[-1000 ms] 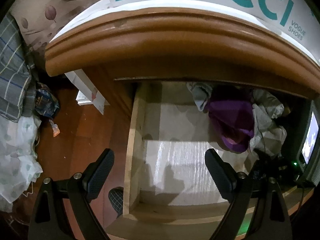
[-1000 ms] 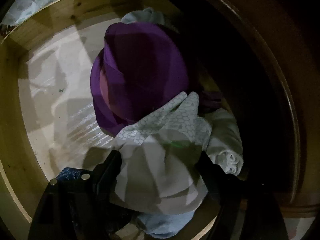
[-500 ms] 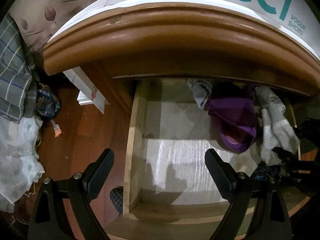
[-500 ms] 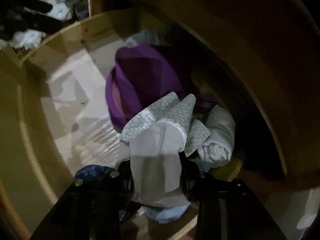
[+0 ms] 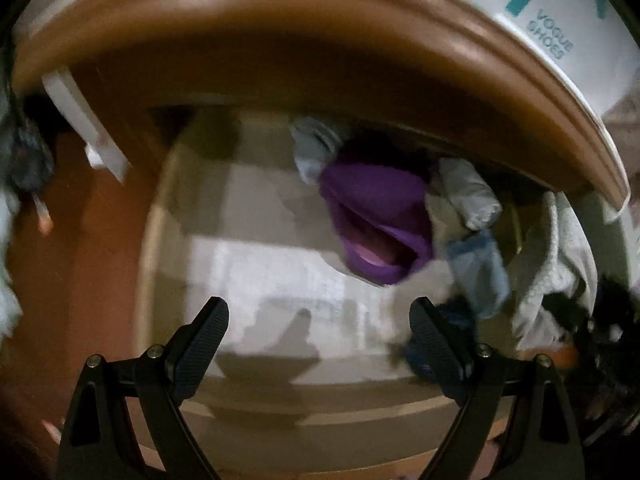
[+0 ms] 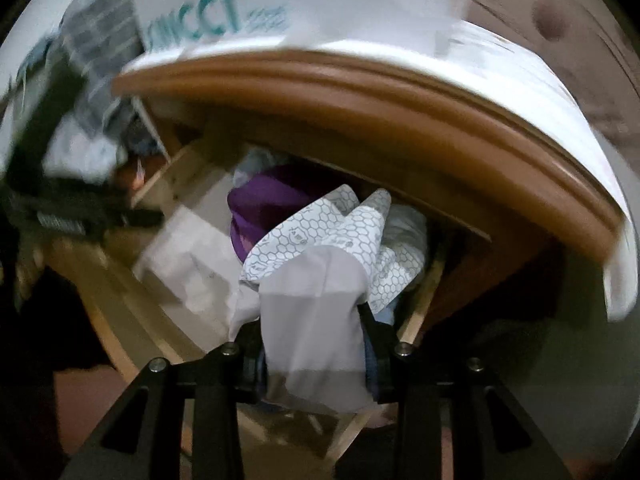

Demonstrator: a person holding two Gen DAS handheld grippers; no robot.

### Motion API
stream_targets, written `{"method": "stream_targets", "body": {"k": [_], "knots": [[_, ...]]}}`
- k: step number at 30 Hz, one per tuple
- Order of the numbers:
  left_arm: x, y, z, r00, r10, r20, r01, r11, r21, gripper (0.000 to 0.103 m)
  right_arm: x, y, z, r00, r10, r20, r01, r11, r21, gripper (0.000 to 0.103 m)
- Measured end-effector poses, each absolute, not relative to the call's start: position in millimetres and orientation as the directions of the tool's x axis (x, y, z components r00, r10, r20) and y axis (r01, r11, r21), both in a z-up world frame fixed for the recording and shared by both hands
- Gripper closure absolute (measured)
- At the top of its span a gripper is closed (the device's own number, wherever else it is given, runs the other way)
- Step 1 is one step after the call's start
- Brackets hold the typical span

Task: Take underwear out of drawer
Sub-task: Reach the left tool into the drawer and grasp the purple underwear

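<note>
Left gripper (image 5: 318, 334) hangs over the bare near-left drawer (image 5: 160, 216) floor, jaws spread wide, nothing between them; right gripper (image 6: 310, 338) has its jaws pressed together, pinching the pale grey honeycomb-print underwear (image 6: 320, 280), which hangs from the pads at the drawer's right end, above the pile.

Risks, as I judge them: only a fold of cloth is pinched, so a quick pull could let it slip and drop back; trailing print fabric lies close to the purple garment (image 6: 260, 204) and white rolled piece (image 6: 404, 224), so it may drag them out; wooden top edge (image 6: 360, 96) overhangs the far side, cloth could catch under it.

Left wrist view alone shows the clear lined floor, a light blue garment (image 5: 478, 268) and a dark blue one near the front; right wrist view alone shows the pinch itself and the honeycomb print; both blurred.
</note>
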State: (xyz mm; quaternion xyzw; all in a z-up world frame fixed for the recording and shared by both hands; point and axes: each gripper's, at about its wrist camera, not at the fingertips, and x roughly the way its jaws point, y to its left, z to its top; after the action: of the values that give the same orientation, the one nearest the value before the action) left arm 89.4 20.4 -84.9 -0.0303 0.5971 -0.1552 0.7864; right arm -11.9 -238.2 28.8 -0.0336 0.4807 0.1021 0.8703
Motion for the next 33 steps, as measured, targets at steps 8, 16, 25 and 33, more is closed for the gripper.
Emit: {"method": "stream_targets", "body": {"k": [8,16,25,33], "knots": [[88,37,-110,0.238,-0.434,-0.869,-0.229,0.844,-0.484,0.022,-19,-252,36,0.553,0.188,-0.811,-0.182,0.978,0.102,0.067],[96,39,-136,0.322,-0.526,-0.787,-0.506,0.607,-0.612,0.032,-20,-254,37,0.556,0.21,-0.804,-0.209,0.972,0.109,0.067],[103,17,-170,0.295,-0.578,-0.761,-0.61,0.499,-0.615,0.044,-14,-247,30,0.552,0.203,-0.809,-0.225,0.97,0.09,0.067],[114,3,-180,0.327,-0.634,-0.701,-0.606,0.428,-0.67,0.064,-14,-238,25,0.542,0.19,-0.819,-0.245,0.968,0.063,0.067]]}}
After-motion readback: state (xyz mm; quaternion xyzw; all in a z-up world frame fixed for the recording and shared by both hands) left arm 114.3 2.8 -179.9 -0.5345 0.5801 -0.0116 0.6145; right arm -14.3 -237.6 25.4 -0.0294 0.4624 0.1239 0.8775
